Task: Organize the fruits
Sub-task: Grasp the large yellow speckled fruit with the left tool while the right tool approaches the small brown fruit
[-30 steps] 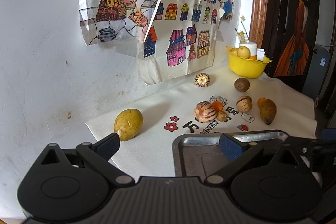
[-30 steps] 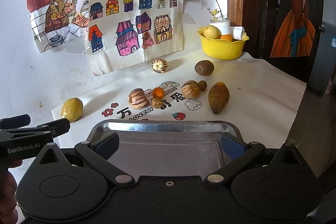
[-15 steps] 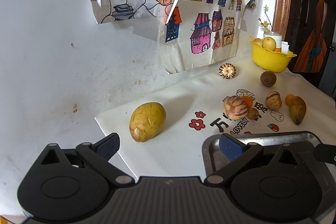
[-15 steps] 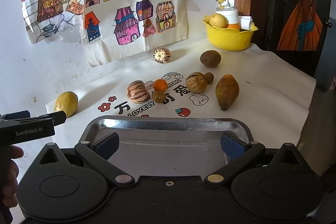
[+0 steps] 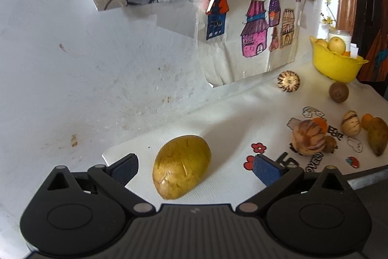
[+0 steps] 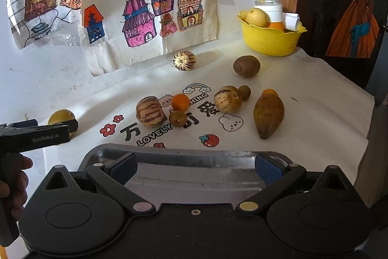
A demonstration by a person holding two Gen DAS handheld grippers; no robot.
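Our left gripper (image 5: 195,168) has closed in on the yellow fruit (image 5: 181,166) over the last second: a second ago that fruit sat small and well ahead of the fingers, half a second ago it was nearer, and now it fills the gap between the two blue pads (image 5: 265,170), which stand spread wide on either side of it without touching. From the right wrist view we see the same thing from the side, the left gripper's fingers reaching level with the fruit at the left end of the white cloth (image 6: 315,94).

Our right gripper (image 6: 195,168) hangs spread and empty above the metal tray (image 6: 184,154), much as it did a second ago, only a little closer to the cloth. The tray lies at the near edge of the cloth and holds no fruit that we can see.

We judge this to be the approach to the first pick: the yellow fruit is lined up and the next move is probably to press the pads onto it and carry it across to the tray. The rest wait on the cloth: two striped fruits (image 6: 150,112), a small orange (image 6: 180,101), a brown kiwi (image 6: 246,66), a long mango-like fruit (image 6: 268,113), another striped one near the wall, and a yellow bowl (image 6: 269,40) with fruit at the far right.
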